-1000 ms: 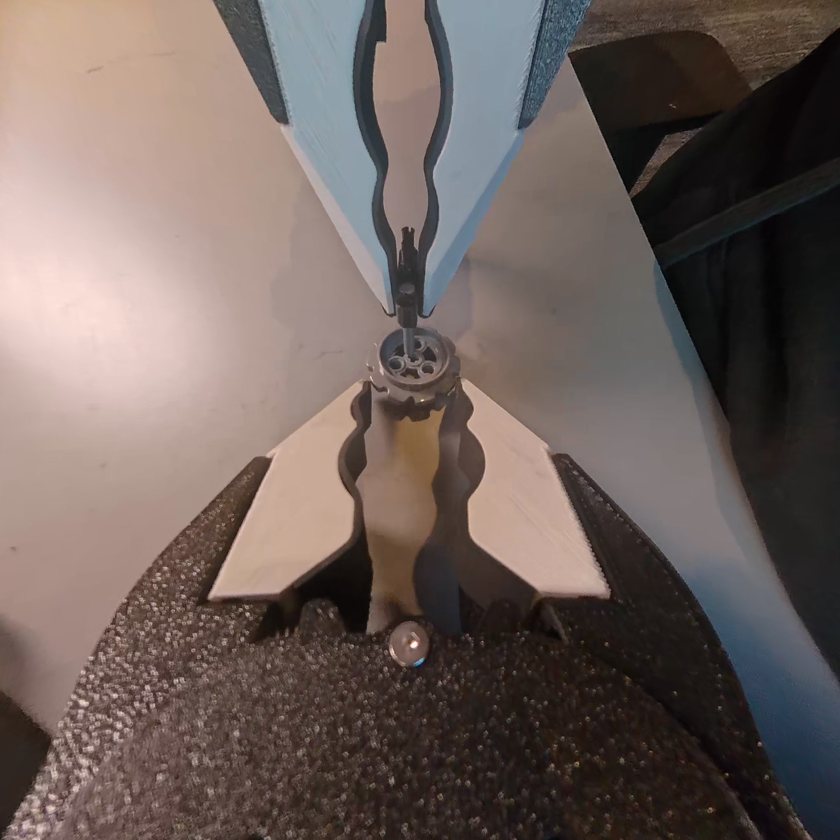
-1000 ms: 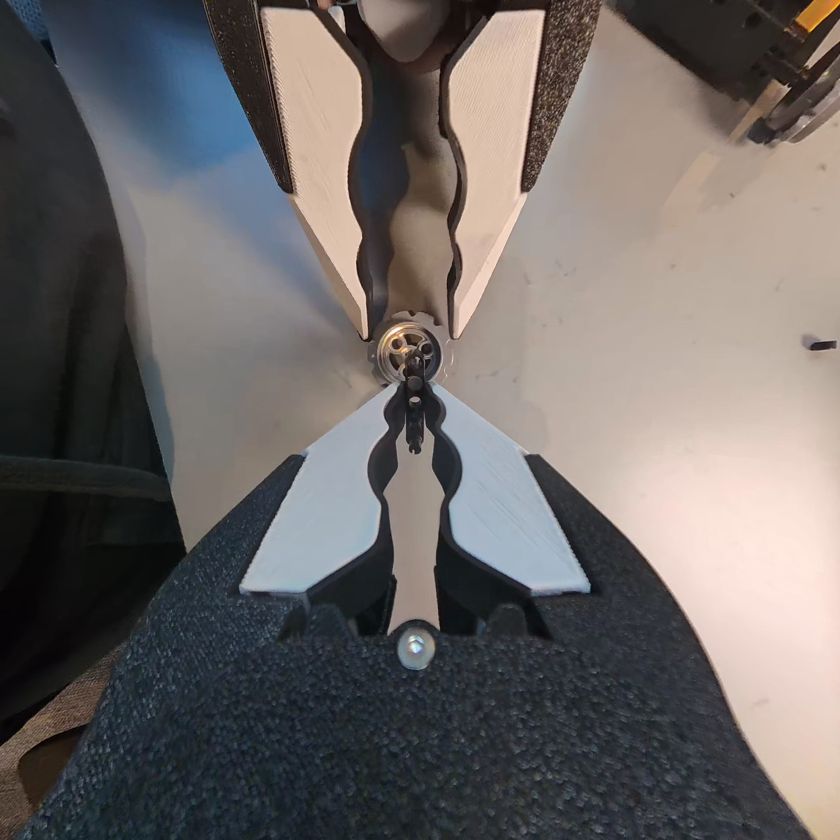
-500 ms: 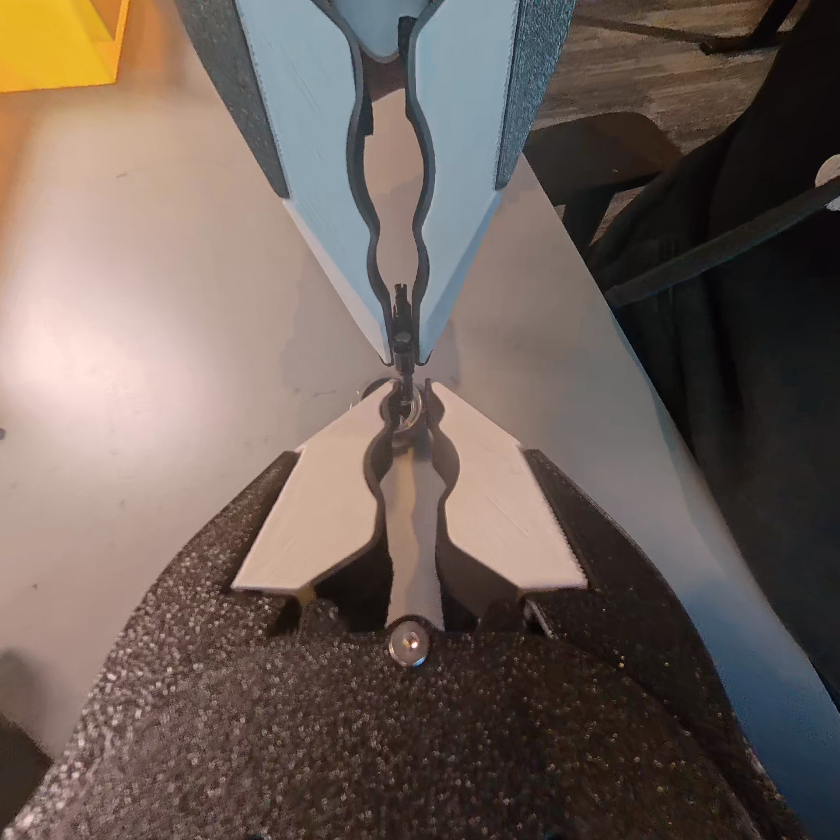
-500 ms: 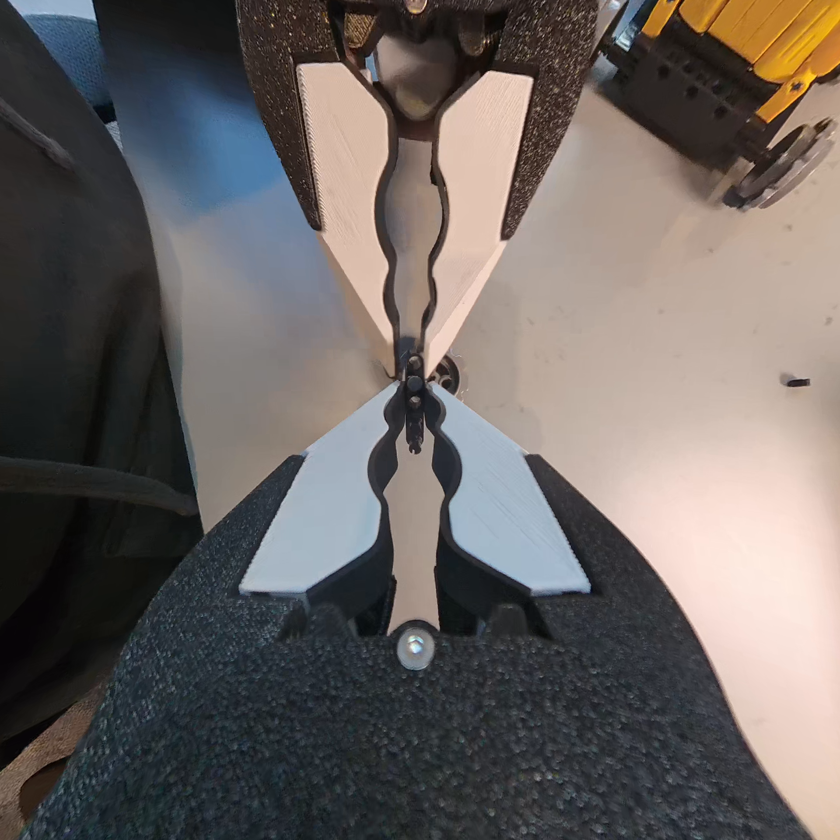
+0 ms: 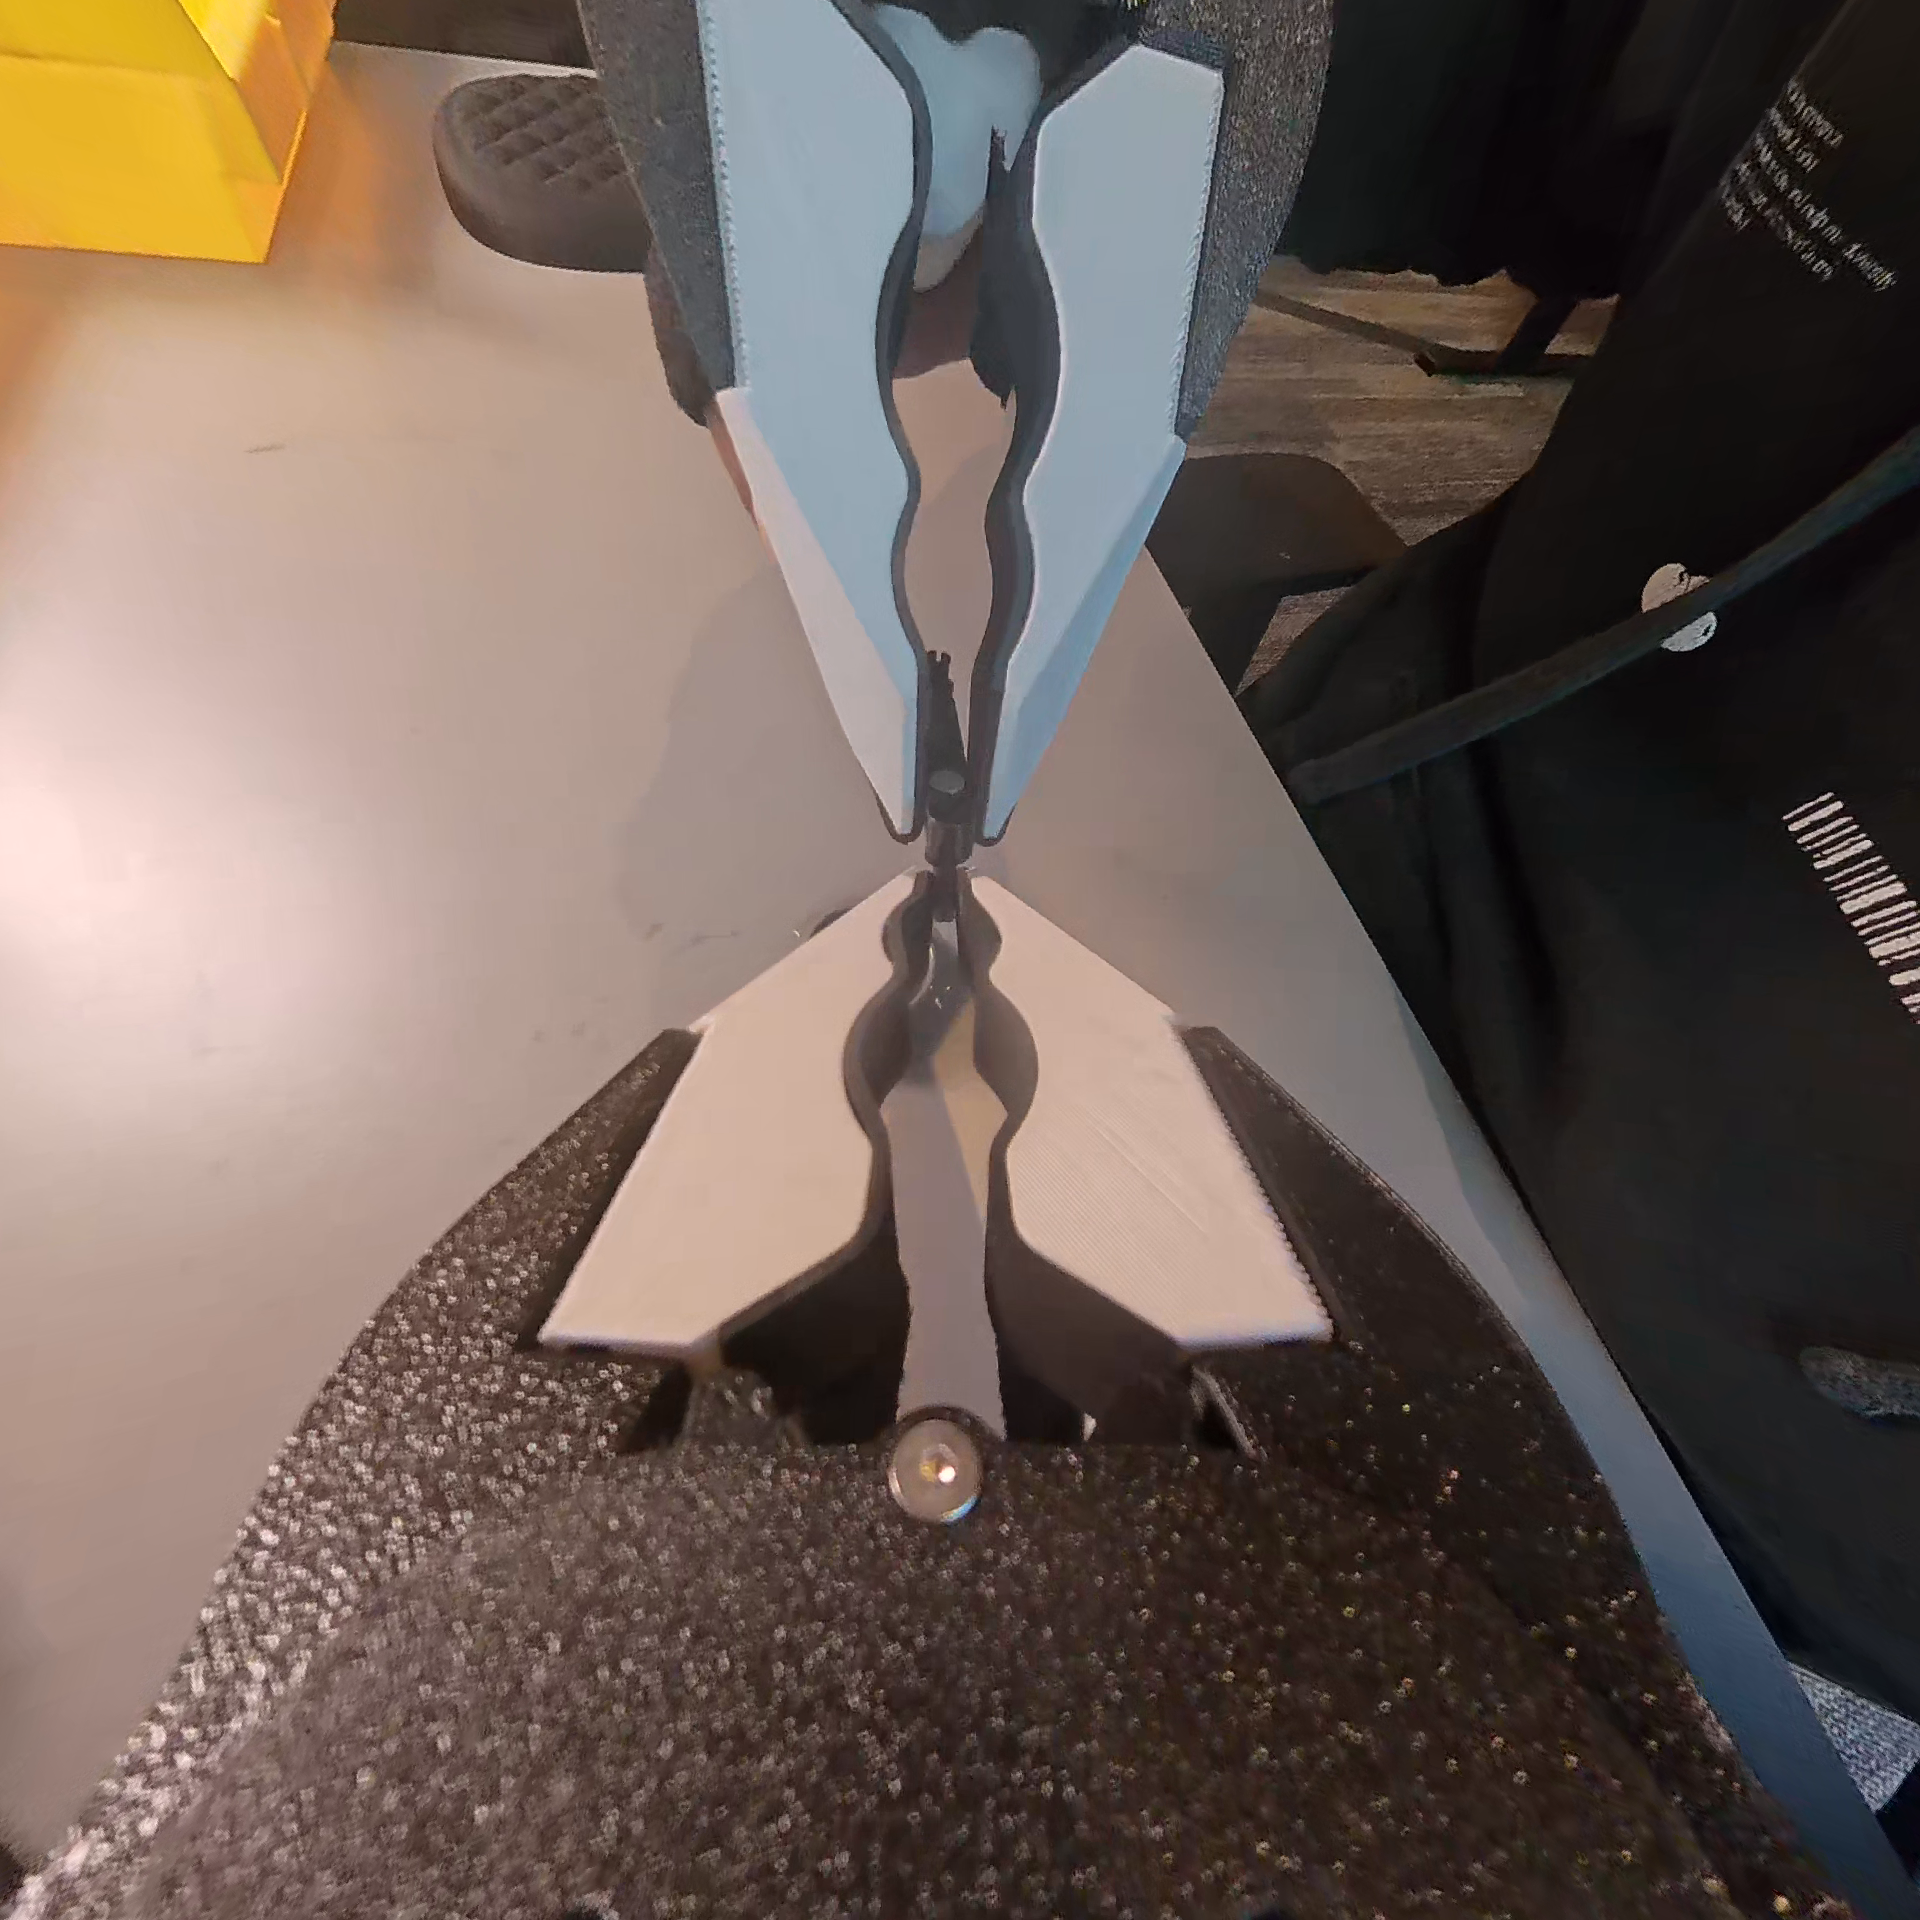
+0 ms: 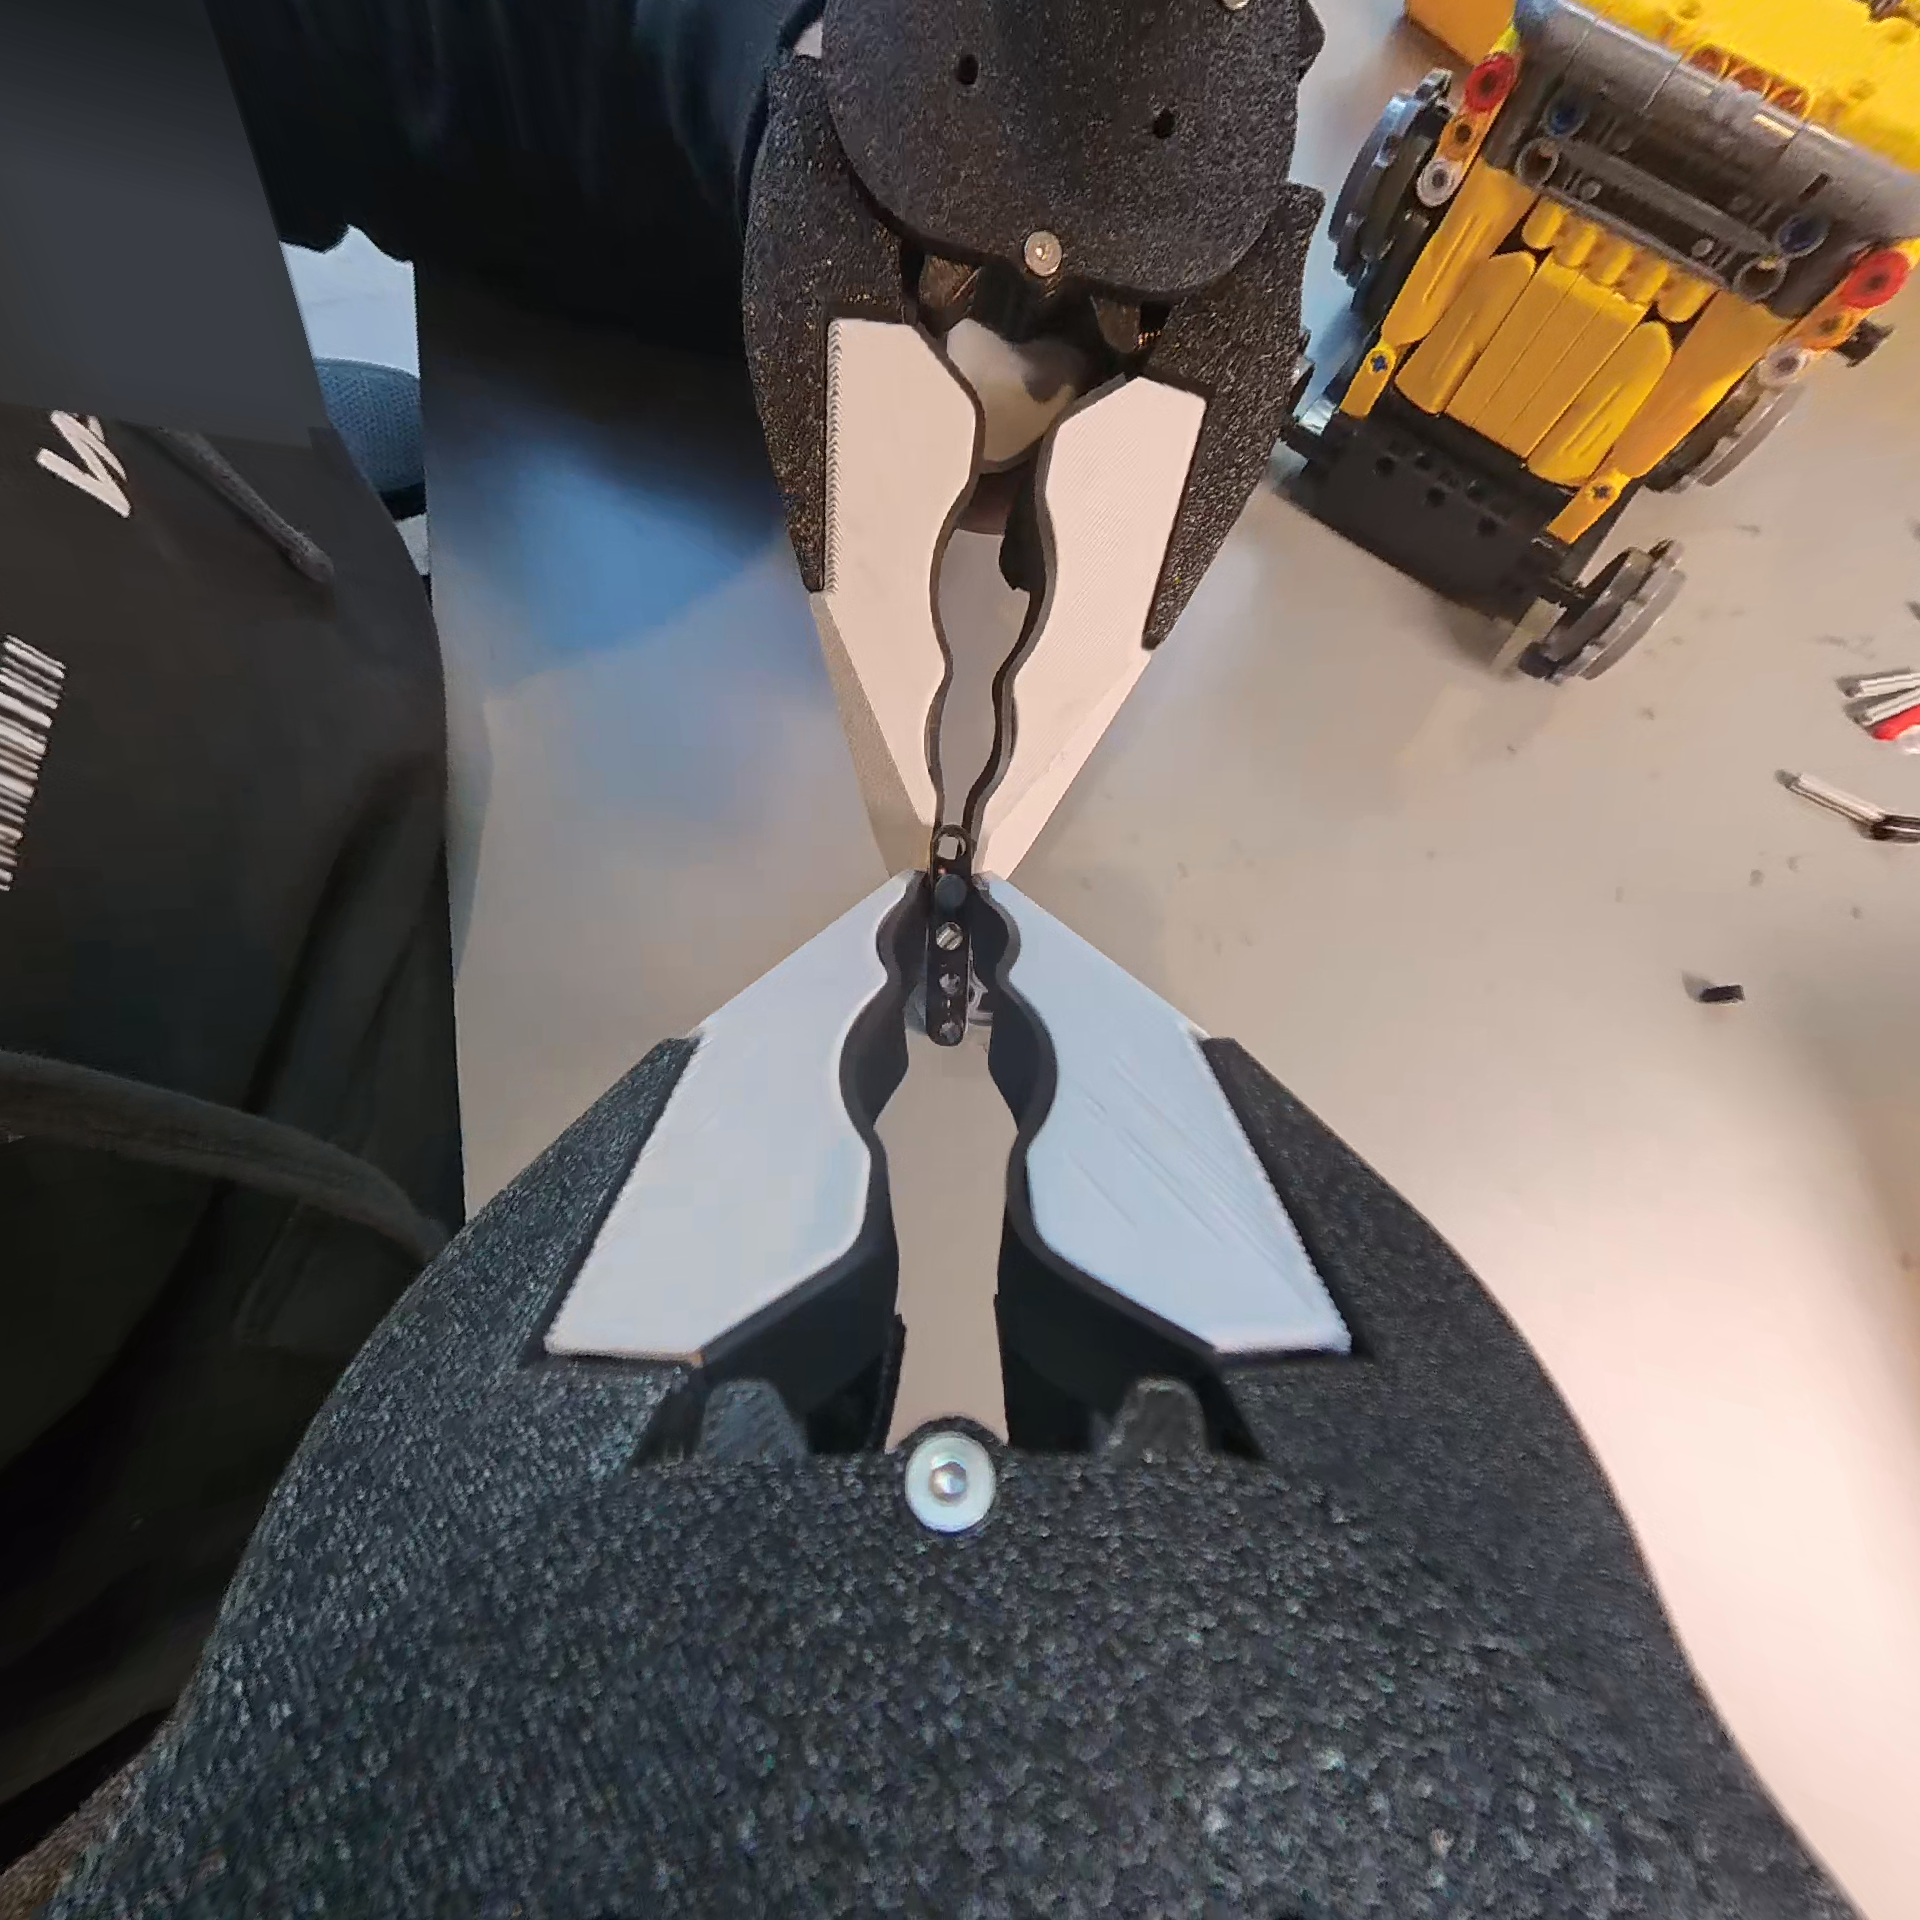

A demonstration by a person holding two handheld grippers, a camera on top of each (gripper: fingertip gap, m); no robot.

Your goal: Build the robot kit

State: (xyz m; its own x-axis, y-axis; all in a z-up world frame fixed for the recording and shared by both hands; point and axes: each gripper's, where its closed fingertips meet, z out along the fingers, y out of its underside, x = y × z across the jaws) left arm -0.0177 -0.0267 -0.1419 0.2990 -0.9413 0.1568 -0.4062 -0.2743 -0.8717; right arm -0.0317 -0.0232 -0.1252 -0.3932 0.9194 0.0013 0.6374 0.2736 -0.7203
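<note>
Right gripper (image 6: pixel 948 891): fingers pressed together at the tips, pinching a small black beam with a row of holes (image 6: pixel 950 971); the beam lies along the finger gap, its far end reaching the tips
Left gripper (image 5: pixel 943 896): fingers drawn together at the tips on a small dark part (image 5: pixel 940 961); its form cannot be made out between the pads
Meeting point: the two grippers stand tip to tip, the right gripper (image 5: pixel 948 821) directly opposite the left; the left gripper's tips (image 6: pixel 951 844) touch the far end of the black beam
Pin: a short dark pin (image 5: pixel 945 847) bridges the gap between the opposing tips, next to the black beam's end
Table: pale table top (image 6: pixel 1351 1039) below the black beam; whether the beam touches it cannot be told
Yellow vehicle: yellow and black brick-built model with wheels (image 6: pixel 1590 343), well beyond the black beam on its right side
Loose pieces: a small black piece (image 6: pixel 1720 992) and some grey ones (image 6: pixel 1881 707) on the table, right of the black beam
Yellow box (image 5: pixel 135 125): far corner of the table, well apart from the black beam
Person: dark clothing (image 6: pixel 187 831) at the table edge, left of the black beam
</note>
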